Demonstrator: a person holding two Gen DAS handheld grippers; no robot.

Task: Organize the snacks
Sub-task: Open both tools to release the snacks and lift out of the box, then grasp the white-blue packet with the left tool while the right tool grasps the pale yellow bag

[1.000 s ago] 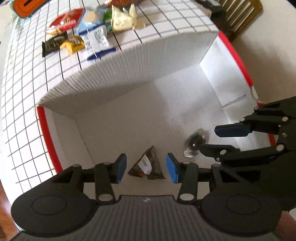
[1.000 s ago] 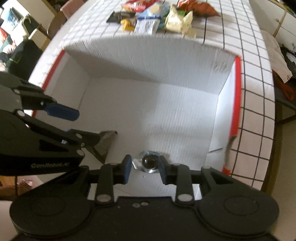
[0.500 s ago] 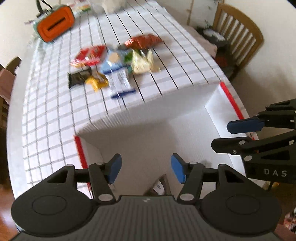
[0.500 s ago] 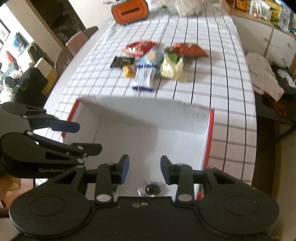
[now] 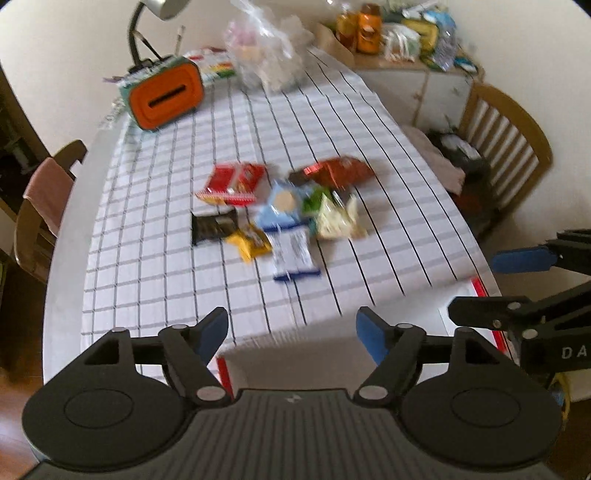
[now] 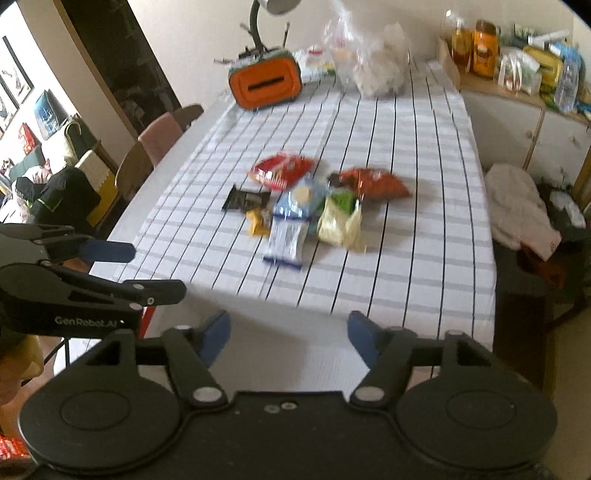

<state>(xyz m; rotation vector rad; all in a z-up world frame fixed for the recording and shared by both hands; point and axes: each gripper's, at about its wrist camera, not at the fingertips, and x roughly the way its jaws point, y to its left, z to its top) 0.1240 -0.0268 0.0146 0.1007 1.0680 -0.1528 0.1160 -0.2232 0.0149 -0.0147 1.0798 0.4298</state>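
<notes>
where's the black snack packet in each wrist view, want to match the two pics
Left wrist view: the black snack packet lies left of centre, on the near-left edge of the snack pile, beside the yellow packet.
Right wrist view: it sits above centre-left, again at the pile's left edge.
Shared landmark: the orange tissue box at the table's far end.

Orange case (image 5: 166,96) far beyond the jaws, desk lamp (image 6: 275,5) behind it — wooden chair (image 5: 506,147) stood off right, clear bag (image 5: 266,55) beside the case.
</notes>
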